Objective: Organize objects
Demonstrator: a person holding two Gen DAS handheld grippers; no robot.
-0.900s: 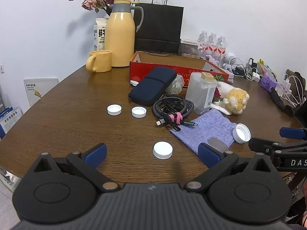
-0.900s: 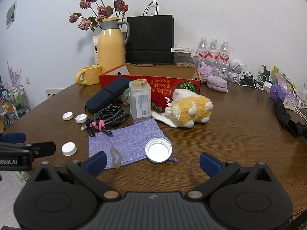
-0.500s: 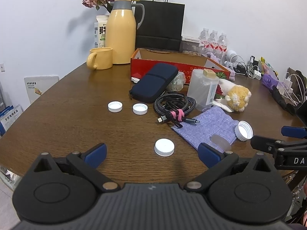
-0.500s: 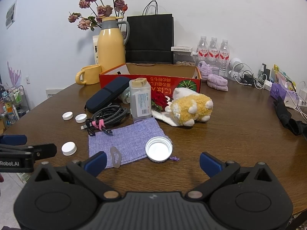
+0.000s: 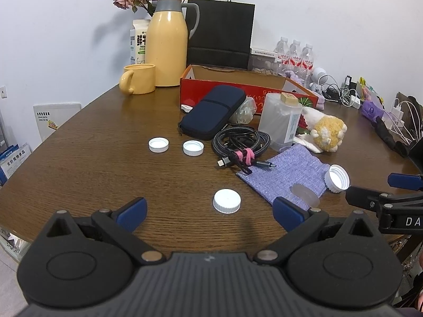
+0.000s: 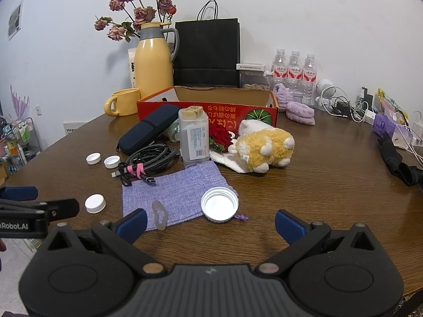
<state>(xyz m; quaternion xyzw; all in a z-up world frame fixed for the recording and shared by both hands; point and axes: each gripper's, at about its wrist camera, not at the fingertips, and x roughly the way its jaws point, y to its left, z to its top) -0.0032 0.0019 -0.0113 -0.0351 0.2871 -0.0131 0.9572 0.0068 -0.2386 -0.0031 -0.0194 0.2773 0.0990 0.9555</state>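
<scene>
Left gripper (image 5: 208,212) stands with its jaws spread fully wide and holds nothing; a white cap (image 5: 226,200) lies top-up on the tabletop (image 5: 105,163) just ahead, between the blue pads but untouched. Right gripper (image 6: 210,223) is likewise wide open and empty, poised near a larger white lid (image 6: 219,207) that lies hollow-side up on the corner of a lilac woven cloth (image 6: 174,190).

Two more small caps (image 5: 158,144) (image 5: 193,147) sit side by side, open side up, left of a coiled braided cable (image 5: 240,145) bound with a pink tie. Behind the cable: a navy zip case (image 5: 211,112) leaning on a red cardboard box (image 6: 224,112), whose printed script reads inverted — not legible, beside a melon graphic. A translucent bottle (image 6: 193,137) carries a small-print label, unreadable. A yellow plush toy (image 6: 264,149) lies on its side to the right.

Legible writing — "Robot.AI" on the left gripper's arm in the right wrist view, "DA" on the right gripper's arm in the left wrist view. A carton (image 5: 138,41) behind the yellow flask (image 5: 166,42) bears large Chinese characters. Three water bottles (image 6: 294,68) have red labels, text too small to read.
</scene>
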